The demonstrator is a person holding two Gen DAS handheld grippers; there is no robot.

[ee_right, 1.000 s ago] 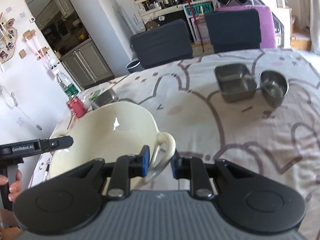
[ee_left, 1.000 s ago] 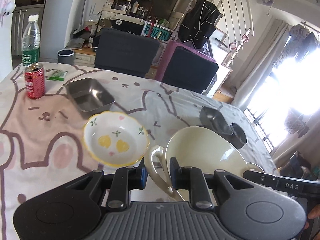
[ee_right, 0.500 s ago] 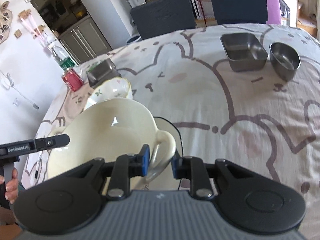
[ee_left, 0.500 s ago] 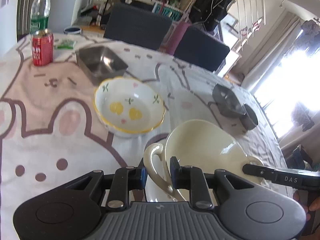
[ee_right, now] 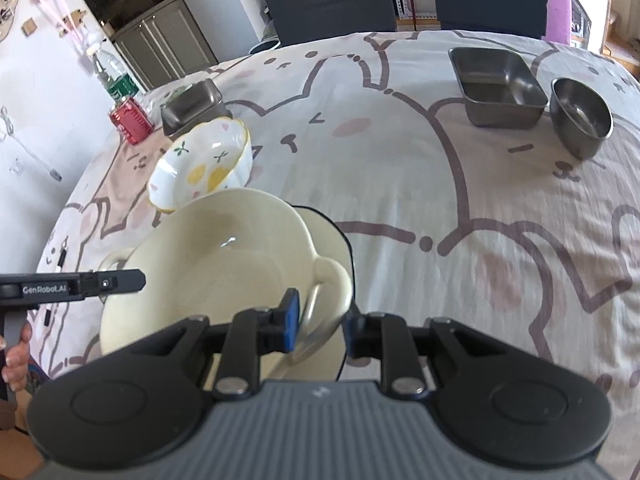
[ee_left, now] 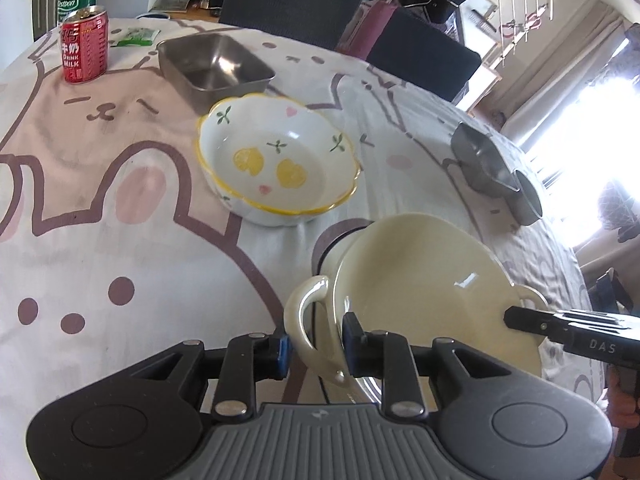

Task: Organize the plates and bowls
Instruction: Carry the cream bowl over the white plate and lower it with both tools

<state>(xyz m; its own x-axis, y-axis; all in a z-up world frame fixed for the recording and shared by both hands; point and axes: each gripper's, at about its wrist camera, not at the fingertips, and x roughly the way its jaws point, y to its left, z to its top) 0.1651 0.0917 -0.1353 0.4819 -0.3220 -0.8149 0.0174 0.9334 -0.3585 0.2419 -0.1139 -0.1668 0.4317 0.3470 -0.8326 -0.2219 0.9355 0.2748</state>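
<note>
Glossy ceramic cream bowl [ee_left: 420, 280], dull metal tray [ee_left: 212, 64], matt cloth tablecloth [ee_left: 100, 240].

a: what's nearest?
b: a cream two-handled bowl [ee_left: 420, 280], glossy and empty, tilted, sitting over a pale plate with a dark rim [ee_right: 332, 236] that shows at its far side.

a: and beyond it?
b: at about eleven o'clock in the left view, a white scalloped bowl [ee_left: 278, 164] with a yellow rim, painted with lemons, leaves and hearts, upright and empty. just past it, a square steel dish [ee_left: 214, 66].

a: anything on the other side?
b: at two o'clock in the right view, another square steel dish [ee_right: 498, 86] with a round steel bowl [ee_right: 580, 116] just beside it, both upright and empty.
</note>
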